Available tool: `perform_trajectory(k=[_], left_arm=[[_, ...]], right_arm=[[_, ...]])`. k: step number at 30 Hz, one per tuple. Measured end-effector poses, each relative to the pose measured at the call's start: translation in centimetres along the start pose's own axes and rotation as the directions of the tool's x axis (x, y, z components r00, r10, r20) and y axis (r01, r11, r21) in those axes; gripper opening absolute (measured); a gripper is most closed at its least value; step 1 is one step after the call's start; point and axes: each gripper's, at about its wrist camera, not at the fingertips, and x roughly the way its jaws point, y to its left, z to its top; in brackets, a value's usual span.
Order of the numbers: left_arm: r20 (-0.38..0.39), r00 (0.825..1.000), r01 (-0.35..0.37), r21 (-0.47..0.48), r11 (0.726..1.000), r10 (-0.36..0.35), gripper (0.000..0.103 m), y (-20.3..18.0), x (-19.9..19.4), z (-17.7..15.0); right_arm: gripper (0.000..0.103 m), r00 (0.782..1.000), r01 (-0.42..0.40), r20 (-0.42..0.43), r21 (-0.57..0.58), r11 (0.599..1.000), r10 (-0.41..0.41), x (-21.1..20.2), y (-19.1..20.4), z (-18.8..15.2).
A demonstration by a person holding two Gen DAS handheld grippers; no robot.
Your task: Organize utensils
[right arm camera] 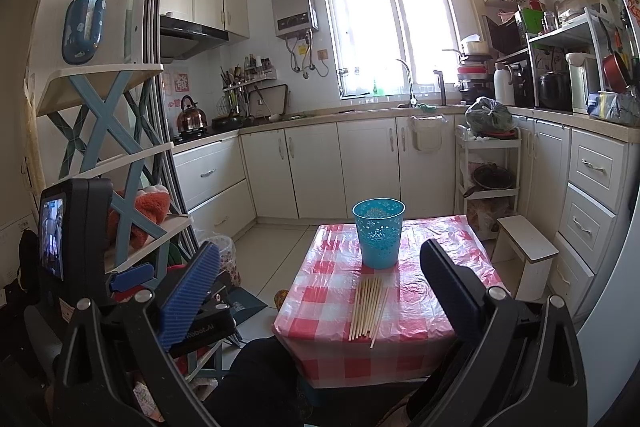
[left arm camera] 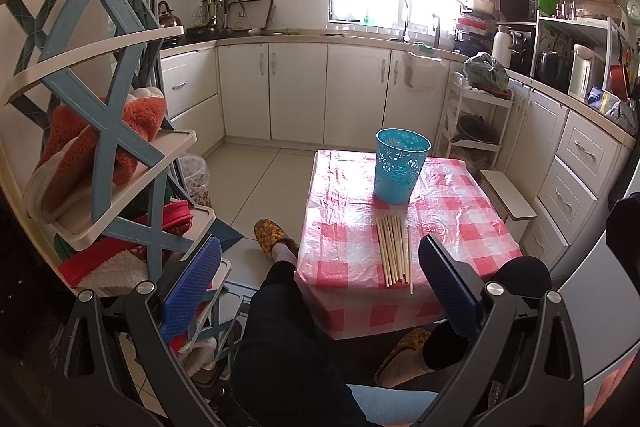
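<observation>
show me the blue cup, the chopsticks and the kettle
blue cup [right arm camera: 379,239], right wrist view, on its patterned front wall
chopsticks [left arm camera: 392,251], left wrist view, middle of the bundle lying on the checked cloth
kettle [right arm camera: 191,118], right wrist view, on its metal body at the stove

Off to the left stands a blue cross-braced shelf rack [left arm camera: 108,75] stuffed with fuzzy orange slippers [left arm camera: 132,123], and a kettle [right arm camera: 191,115] sits on the counter beyond it. On the back wall a grey water heater [right arm camera: 294,7] hangs beside the bright window [right arm camera: 384,27], white cabinets [left arm camera: 298,91] lining up beneath. To the right, a white trolley [right arm camera: 490,163] carries a knotted green bag [right arm camera: 490,115], a small white stool [right arm camera: 528,247] just in front.
</observation>
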Motion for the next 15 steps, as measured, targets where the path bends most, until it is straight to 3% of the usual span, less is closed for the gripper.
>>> perform_trajectory(k=[7,11,15], left_arm=[[-0.016,1.0,-0.014,-0.004,1.0,0.014,0.095,0.0,2.4,0.3],[-0.076,0.997,-0.024,-0.008,1.0,0.024,0.095,0.0,6.3,0.6],[-0.16,0.987,-0.02,0.009,1.0,0.021,0.095,-0.4,11.5,1.0]], right_arm=[[0.096,0.999,0.018,-0.037,-0.003,1.0,-0.018,2.3,-0.7,0.5],[0.096,0.99,0.058,-0.128,0.022,0.998,-0.055,7.2,-3.4,-0.2],[0.096,0.967,0.13,-0.225,0.025,0.991,-0.121,13.5,-6.5,-2.0]])
